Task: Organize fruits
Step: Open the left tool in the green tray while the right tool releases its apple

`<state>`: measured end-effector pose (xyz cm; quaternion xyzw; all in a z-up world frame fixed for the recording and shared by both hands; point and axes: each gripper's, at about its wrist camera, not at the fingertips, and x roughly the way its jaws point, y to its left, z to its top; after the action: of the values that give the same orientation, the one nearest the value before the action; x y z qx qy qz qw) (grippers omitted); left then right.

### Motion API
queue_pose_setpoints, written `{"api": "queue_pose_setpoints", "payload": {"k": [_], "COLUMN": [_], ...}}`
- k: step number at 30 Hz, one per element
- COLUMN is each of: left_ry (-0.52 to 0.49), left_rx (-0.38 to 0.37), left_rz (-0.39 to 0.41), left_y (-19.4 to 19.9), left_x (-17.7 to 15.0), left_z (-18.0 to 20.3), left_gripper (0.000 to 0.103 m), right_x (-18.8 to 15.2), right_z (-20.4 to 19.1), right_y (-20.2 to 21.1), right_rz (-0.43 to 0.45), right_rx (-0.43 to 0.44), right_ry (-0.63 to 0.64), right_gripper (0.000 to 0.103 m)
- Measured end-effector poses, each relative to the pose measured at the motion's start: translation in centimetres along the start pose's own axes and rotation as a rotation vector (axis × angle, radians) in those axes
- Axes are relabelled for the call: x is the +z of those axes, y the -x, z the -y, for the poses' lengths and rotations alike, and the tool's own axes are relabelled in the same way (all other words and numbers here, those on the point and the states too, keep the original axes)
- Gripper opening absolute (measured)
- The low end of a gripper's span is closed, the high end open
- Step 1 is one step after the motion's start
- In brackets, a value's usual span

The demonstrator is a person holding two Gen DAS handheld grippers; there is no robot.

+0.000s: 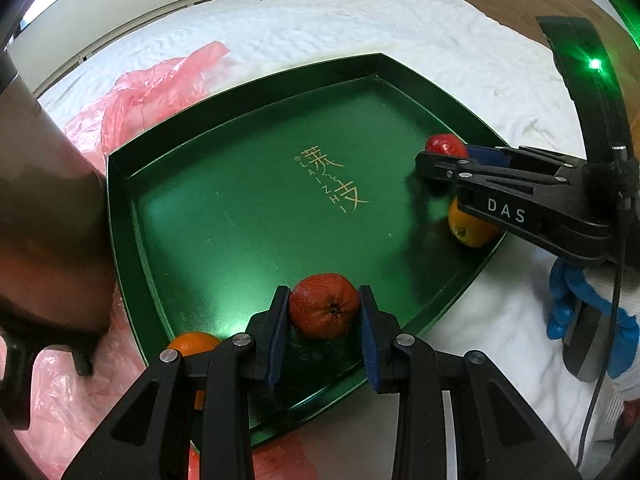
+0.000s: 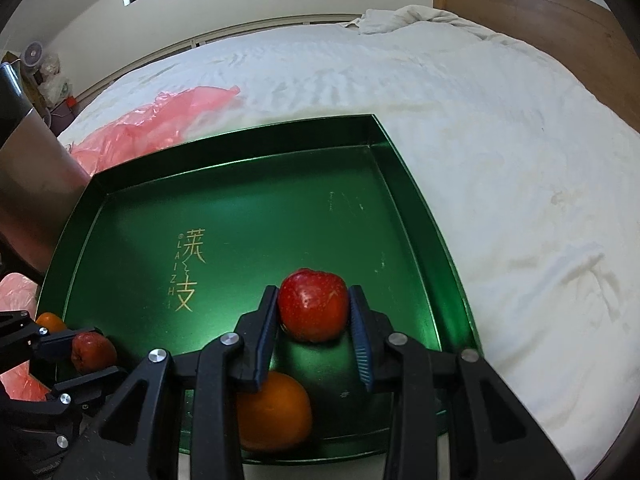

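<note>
A green tray (image 1: 248, 128) (image 2: 224, 184) lies on a white bed. My left gripper (image 1: 325, 312) is shut on a red fruit (image 1: 325, 306) low over the tray's near edge; it also shows in the right wrist view (image 2: 93, 351). An orange (image 1: 194, 343) sits in the tray beside it. My right gripper (image 2: 314, 310) is shut on a red apple (image 2: 313, 305) above the tray floor; the apple (image 1: 445, 145) also shows at the tray's right side in the left wrist view. Another orange (image 2: 276, 412) (image 1: 468, 228) lies in the tray under the right gripper.
A pink plastic bag (image 1: 152, 84) (image 2: 156, 120) lies on the bed left of the tray. A crumpled white blanket (image 2: 408, 16) is at the far end by the wooden headboard (image 2: 520, 8). A dark metallic object (image 1: 44, 208) stands at the left.
</note>
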<state>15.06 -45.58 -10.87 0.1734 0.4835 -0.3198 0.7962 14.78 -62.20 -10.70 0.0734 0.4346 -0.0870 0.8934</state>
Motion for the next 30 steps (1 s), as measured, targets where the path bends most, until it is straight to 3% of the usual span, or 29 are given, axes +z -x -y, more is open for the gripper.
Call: {"api": "queue_pose_setpoints", "payload": {"k": [3, 4, 5, 6, 7, 8, 11, 15, 30], "left_ry": [0.002, 0.003, 0.005, 0.006, 0.006, 0.005, 0.013, 0.006, -0.055], "left_rx": [-0.001, 0.001, 0.005, 0.014, 0.019, 0.023, 0.041, 0.054, 0.086], "left_rz": [-0.005, -0.005, -0.008, -0.009, -0.005, 0.001, 0.020, 0.058, 0.210], "left_y": [-0.2, -0.2, -0.3, -0.3, -0.3, -0.1, 0.5, 2.1, 11.0], "left_x": [0.2, 0.2, 0.3, 0.3, 0.4, 0.4, 0.6, 0.7, -3.3], "left_z": [0.0, 0.0, 0.0, 0.0, 0.0, 0.0, -0.1, 0.1, 0.4], "left_gripper": [0.029, 0.029, 0.031, 0.033, 0.034, 0.037, 0.047, 0.051, 0.052], "right_x": [0.1, 0.1, 0.2, 0.2, 0.3, 0.4, 0.6, 0.8, -0.6], "right_z": [0.0, 0.0, -0.1, -0.2, -0.3, -0.4, -0.6, -0.7, -3.6], "right_y": [0.0, 0.0, 0.1, 0.3, 0.3, 0.5, 1.2, 2.6, 9.9], "right_rz": [-0.006, -0.007, -0.005, 0.000, 0.006, 0.012, 0.028, 0.053, 0.153], "right_rx": [-0.001, -0.001, -0.003, -0.008, -0.015, -0.020, -0.015, -0.013, -0.007], "right_ry": [-0.003, -0.005, -0.007, -0.005, -0.002, 0.002, 0.002, -0.001, -0.008], "right_gripper": [0.062, 0.067, 0.081, 0.087, 0.100, 0.103, 0.103, 0.103, 0.103]}}
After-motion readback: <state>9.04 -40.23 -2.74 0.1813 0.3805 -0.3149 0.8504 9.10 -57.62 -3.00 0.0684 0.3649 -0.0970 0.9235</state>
